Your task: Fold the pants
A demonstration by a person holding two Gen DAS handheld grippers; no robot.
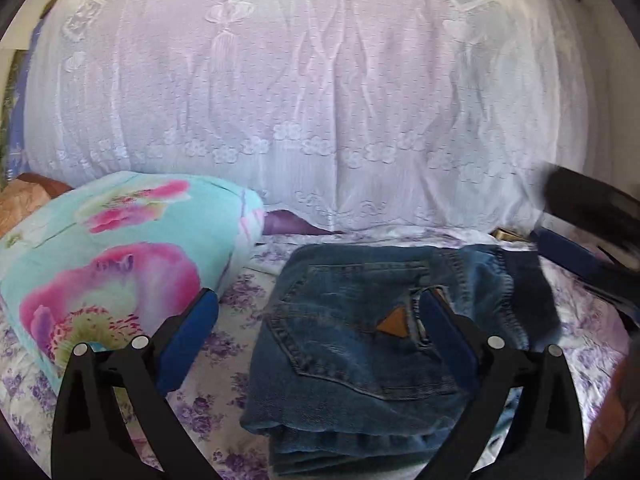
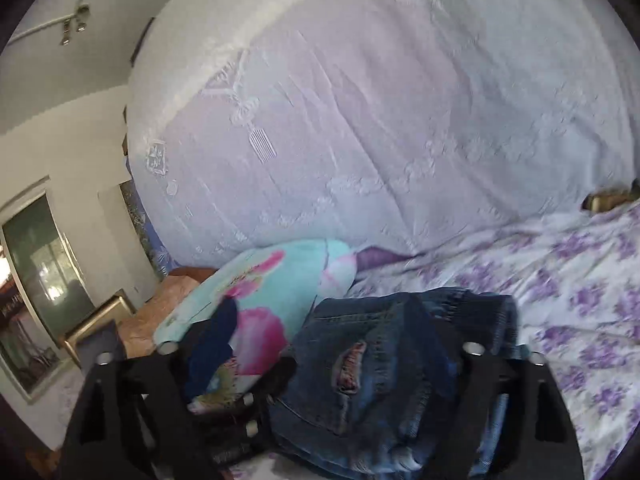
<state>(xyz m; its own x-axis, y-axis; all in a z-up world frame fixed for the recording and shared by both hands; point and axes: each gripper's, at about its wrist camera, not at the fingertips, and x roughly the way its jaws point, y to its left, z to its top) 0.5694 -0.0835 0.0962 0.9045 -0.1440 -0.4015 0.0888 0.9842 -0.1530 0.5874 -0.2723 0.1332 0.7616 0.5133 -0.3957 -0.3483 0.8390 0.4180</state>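
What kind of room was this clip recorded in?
Most likely a bedroom at home: folded jeans lie on a purple-flowered bedsheet, beside a floral pillow, with a white lace cover draped behind.

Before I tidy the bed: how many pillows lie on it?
1: a turquoise pillow with pink flowers, lying left of the folded jeans on the purple-flowered sheet. Others may be hidden under the white lace cover behind.

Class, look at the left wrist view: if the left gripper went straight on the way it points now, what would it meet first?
Most likely the folded jeans lying on the flowered bedsheet. The left gripper hangs above them with jaws wide apart, angled slightly down. Depth is unclear, so it might pass over them to the white lace cover behind.
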